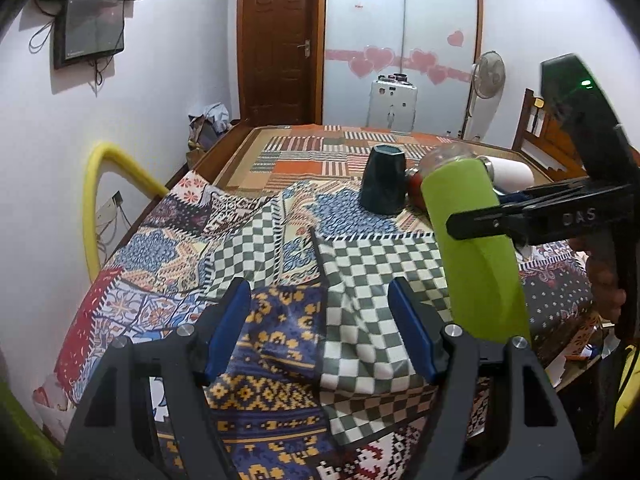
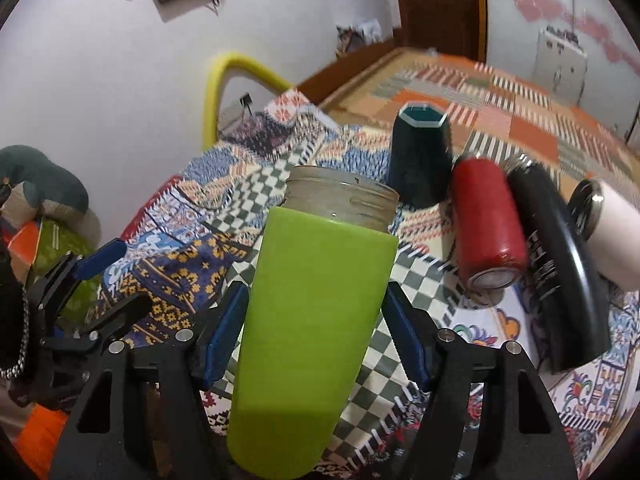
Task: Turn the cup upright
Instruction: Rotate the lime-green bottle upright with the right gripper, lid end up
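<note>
we've got the green cup held between the blue pads of the right gripper, its clear threaded mouth pointing away toward the far side, the body tilted and lifted off the patterned cloth. from the left wrist view the same cup hangs at the right, leaning, with the right gripper reaching in from the right edge and clamped across its middle.

just beyond it, a dark teal cup stands mouth down on the cloth. to its right lie a red can, a black bottle and a white bottle, side by side and touching.

the left gripper hovers over the near folds of cloth, jaws spread wide, nothing between them; in the right wrist view it sits low at the left.

the cloth covers a bed that runs toward a brown door and a wardrobe with pink hearts. a yellow padded rail arches by the left wall, and a fan stands far right.
</note>
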`<action>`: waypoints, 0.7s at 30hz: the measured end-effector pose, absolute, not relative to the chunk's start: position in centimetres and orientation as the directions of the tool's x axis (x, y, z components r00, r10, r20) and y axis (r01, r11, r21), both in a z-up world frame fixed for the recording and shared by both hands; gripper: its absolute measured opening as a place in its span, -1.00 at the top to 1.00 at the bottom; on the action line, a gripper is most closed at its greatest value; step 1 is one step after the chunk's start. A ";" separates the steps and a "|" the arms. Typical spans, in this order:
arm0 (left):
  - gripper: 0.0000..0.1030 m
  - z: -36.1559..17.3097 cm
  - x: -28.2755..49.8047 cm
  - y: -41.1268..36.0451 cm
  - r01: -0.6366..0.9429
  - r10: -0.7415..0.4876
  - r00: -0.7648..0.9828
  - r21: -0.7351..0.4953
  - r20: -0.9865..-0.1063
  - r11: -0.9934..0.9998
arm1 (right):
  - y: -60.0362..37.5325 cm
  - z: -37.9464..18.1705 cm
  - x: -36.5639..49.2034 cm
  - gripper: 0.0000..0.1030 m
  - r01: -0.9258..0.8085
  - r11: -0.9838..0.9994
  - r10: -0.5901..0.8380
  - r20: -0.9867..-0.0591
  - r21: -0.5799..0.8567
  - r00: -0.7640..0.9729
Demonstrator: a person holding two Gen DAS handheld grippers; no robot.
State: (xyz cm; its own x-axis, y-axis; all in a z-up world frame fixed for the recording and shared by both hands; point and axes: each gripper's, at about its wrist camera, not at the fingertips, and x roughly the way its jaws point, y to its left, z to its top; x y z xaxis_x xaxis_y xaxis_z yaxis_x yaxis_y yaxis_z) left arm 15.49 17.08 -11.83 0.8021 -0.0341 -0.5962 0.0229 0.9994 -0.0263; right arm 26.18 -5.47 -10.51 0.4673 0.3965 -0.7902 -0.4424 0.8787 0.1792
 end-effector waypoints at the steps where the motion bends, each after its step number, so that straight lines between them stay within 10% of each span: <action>1: -0.38 -11.7 15.5 16.9 0.026 -0.035 0.804 -0.025 -0.594 0.999 | -5.8 -10.2 25.8 -0.26 -0.445 0.878 0.402 -0.778 0.177 0.483; 21: -0.39 -10.7 16.4 12.8 0.075 -0.068 0.824 -0.011 -0.562 0.997 | -7.7 -7.6 22.6 -0.17 -0.427 0.903 0.366 -0.580 0.034 0.728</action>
